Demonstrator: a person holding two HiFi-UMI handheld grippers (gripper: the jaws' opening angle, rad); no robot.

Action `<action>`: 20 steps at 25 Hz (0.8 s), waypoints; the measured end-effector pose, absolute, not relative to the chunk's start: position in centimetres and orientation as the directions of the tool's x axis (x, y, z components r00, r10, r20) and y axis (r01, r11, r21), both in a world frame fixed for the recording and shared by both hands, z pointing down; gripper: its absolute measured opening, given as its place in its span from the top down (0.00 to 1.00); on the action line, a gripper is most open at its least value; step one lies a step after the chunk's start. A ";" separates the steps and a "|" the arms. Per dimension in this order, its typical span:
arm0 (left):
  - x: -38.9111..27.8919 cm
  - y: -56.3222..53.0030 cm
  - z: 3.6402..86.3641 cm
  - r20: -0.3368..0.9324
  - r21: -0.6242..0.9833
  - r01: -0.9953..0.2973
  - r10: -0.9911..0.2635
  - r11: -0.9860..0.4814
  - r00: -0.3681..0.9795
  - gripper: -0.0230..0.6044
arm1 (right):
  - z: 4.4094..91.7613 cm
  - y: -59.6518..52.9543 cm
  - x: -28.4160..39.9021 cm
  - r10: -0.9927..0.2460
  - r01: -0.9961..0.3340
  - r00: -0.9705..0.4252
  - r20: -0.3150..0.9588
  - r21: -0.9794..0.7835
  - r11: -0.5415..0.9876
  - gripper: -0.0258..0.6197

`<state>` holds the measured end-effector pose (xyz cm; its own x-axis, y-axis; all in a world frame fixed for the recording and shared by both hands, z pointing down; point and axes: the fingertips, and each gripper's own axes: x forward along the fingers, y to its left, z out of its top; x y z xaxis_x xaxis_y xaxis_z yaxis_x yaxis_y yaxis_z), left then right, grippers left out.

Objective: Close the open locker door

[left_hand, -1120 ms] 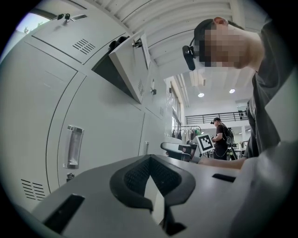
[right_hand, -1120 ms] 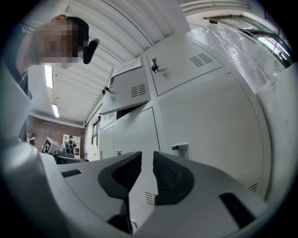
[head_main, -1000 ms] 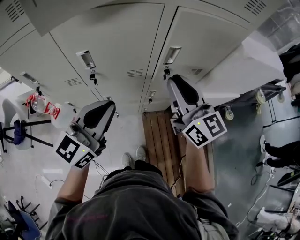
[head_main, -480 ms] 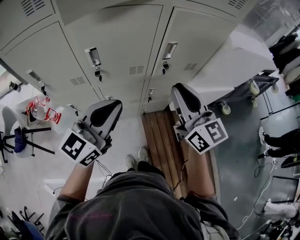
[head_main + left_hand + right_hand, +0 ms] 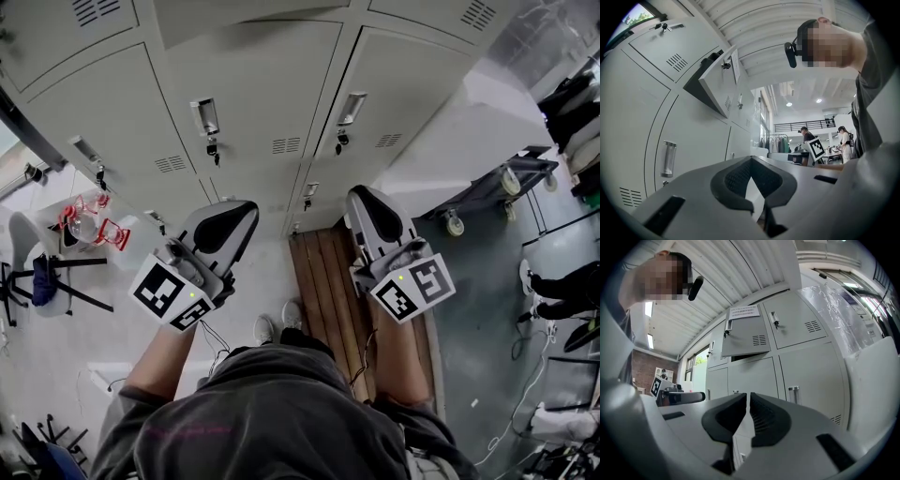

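Above and ahead of both tools, the open locker door (image 5: 745,336) juts out from the upper row of grey lockers (image 5: 262,103), well apart from either tool. A paper sheet (image 5: 744,311) is fixed to the locker front just above it. I see the left hand-held gripper (image 5: 751,159) raised before the closed lower doors, its jaw tips meeting with nothing held. The right hand-held gripper (image 5: 747,394) has just been closing. Its jaws now stand almost together, with only a thin slit between them and nothing in it. Near my feet, a wooden board (image 5: 323,281) lies on the floor (image 5: 469,309) at the lockers' foot.
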<state>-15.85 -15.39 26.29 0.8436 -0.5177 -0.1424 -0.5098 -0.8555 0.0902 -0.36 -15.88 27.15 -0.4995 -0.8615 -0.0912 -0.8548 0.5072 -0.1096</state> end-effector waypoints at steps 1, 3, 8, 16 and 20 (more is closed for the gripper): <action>-15.9 -15.4 26.2 -0.144 0.090 -0.510 -0.518 -0.856 0.843 0.94 | 27.2 -15.8 -0.5 -0.862 -0.855 -0.499 -0.090 -0.110 0.507 0.90; -16.1 -15.4 26.1 -0.148 0.091 -0.510 -0.518 -0.856 0.843 0.94 | 27.2 -15.7 -0.7 -0.862 -0.855 -0.499 -0.088 -0.109 0.506 0.90; -16.4 -15.6 26.0 -0.154 0.091 -0.511 -0.519 -0.855 0.841 0.94 | 27.4 -15.6 -1.2 -0.860 -0.853 -0.504 -0.083 -0.109 0.510 0.91; -16.5 -15.7 25.9 -0.155 0.092 -0.519 -0.527 -0.850 0.836 0.94 | 27.6 -15.5 -1.5 -0.855 -0.848 -0.512 -0.079 -0.110 0.518 0.92; -16.4 -15.7 26.0 -0.151 0.094 -0.521 -0.529 -0.848 0.835 0.94 | 27.8 -15.5 -1.6 -0.853 -0.845 -0.517 -0.077 -0.114 0.522 0.92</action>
<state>-16.42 -15.68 25.97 0.8347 -0.5294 -0.1514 -0.5210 -0.8484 0.0943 -1.56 -15.54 27.83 -0.5166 -0.8528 -0.0766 -0.8452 0.5222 -0.1137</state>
